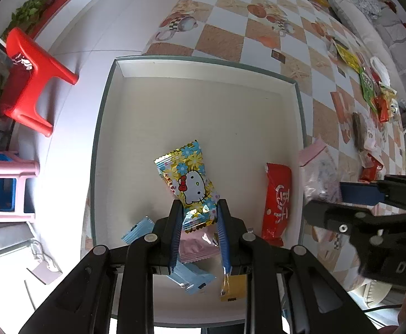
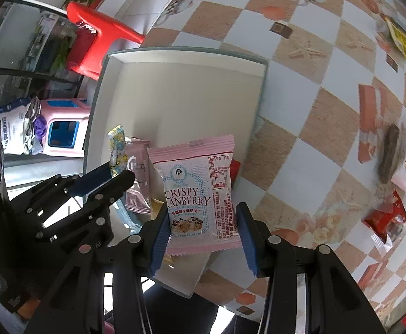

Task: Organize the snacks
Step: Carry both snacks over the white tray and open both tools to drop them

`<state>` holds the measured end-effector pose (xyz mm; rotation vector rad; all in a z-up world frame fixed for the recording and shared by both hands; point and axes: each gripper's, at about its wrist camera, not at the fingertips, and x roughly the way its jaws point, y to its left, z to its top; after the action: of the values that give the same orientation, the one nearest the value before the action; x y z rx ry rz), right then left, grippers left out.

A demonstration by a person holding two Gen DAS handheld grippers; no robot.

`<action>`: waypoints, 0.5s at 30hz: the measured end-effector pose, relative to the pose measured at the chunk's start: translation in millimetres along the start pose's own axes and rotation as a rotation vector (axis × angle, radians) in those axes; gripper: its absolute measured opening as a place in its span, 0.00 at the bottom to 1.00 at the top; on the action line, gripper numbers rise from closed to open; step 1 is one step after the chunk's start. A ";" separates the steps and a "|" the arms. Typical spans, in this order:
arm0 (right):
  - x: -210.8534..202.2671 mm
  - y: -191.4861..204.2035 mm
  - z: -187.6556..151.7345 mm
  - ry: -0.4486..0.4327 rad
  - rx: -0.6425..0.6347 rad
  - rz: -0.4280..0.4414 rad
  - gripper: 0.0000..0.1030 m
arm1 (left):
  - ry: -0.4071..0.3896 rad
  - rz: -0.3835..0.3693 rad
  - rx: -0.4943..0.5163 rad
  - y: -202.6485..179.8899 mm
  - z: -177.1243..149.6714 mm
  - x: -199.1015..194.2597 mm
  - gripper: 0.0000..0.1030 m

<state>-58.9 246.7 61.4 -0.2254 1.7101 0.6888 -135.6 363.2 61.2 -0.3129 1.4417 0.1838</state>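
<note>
The left gripper (image 1: pixel 198 208) is closed on the near, crimped end of a Hello Kitty candy packet (image 1: pixel 188 179). The packet's long axis runs away from the fingers and leans a little to their left, printed face toward the camera, far end free above the floor of the white box (image 1: pixel 203 105). This gripper is angled down into the box from its near edge. Under and around its fingers lie other wrapped snacks on the box floor: a pink wrapper (image 1: pixel 196 246) directly beneath, a light blue packet (image 1: pixel 137 229) to the left, another blue one (image 1: pixel 194 278) nearer the camera, a gold packet (image 1: pixel 233 288) below the right finger, and a red packet (image 1: pixel 276 203) to the right, lying lengthwise along the box's right wall.

The right gripper (image 2: pixel 204 222) clamps a pink Crispy Cranberry packet (image 2: pixel 197 192) by its two side edges near the lower half. The packet stands upright, long axis pointing straight ahead of the fingers, label facing the camera and reading right way up. It hangs over the near right part of the box (image 2: pixel 180 91); the left gripper (image 2: pixel 119 175), with the candy packet seen edge-on, sits just to the left of it. The box rests on a checkered tablecloth (image 2: pixel 314 128). More snacks lie scattered on the cloth off to the right, well apart from both tools.
</note>
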 end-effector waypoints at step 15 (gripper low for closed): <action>7.8 -12.8 3.5 0.068 0.034 -0.012 0.99 | -0.031 0.013 -0.009 4.4 -11.9 -8.4 0.78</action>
<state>-51.7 240.0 49.5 -0.2376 1.7824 0.6495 -149.2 364.1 67.9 -0.3067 1.4133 0.2045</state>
